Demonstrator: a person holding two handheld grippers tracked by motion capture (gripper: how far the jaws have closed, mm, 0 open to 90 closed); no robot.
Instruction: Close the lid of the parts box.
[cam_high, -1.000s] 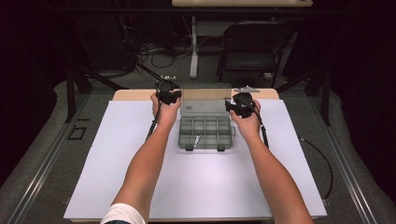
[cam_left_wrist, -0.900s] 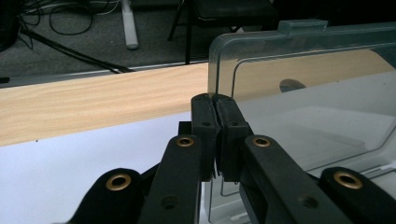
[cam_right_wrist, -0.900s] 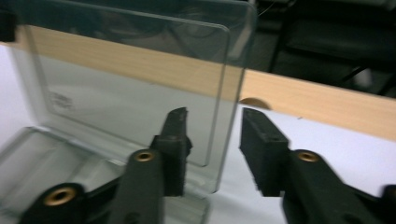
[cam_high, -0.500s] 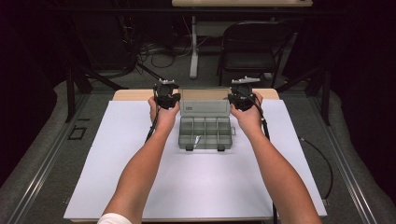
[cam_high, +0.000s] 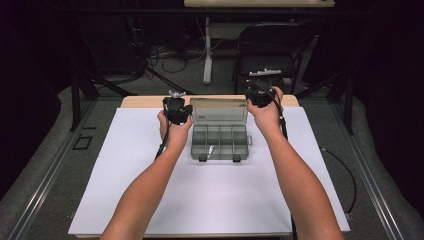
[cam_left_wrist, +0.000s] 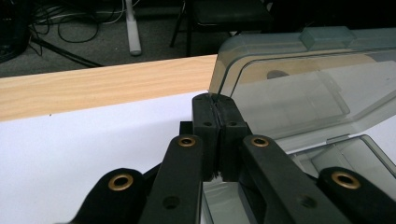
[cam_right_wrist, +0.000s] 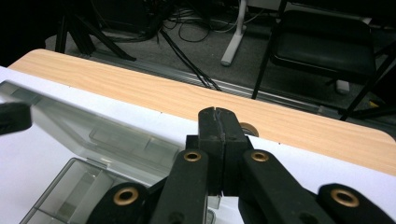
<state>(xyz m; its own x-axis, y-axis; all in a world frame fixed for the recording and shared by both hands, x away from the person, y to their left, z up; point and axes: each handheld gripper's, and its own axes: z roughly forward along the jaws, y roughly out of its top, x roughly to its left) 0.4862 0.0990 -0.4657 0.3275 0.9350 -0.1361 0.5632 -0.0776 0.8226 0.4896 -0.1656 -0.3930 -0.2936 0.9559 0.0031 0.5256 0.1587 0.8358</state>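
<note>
While the compartment box (cam_high: 220, 141) sits lid-up near the worktop's (cam_high: 130, 200) far edge, left tongs (cam_left_wrist: 215, 100) and right tongs (cam_right_wrist: 215, 114) flank it, both pressed together, empty.

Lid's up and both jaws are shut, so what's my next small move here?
Probably open the left gripper and lower it toward the small pale piece in the clear grey plastic compartment box: the lid stands open, and both grippers' jaws are shut on nothing.

High cam overhead facing fwd, tool cams close, low, sharing organizer box (cam_high: 220, 135) lid
</note>
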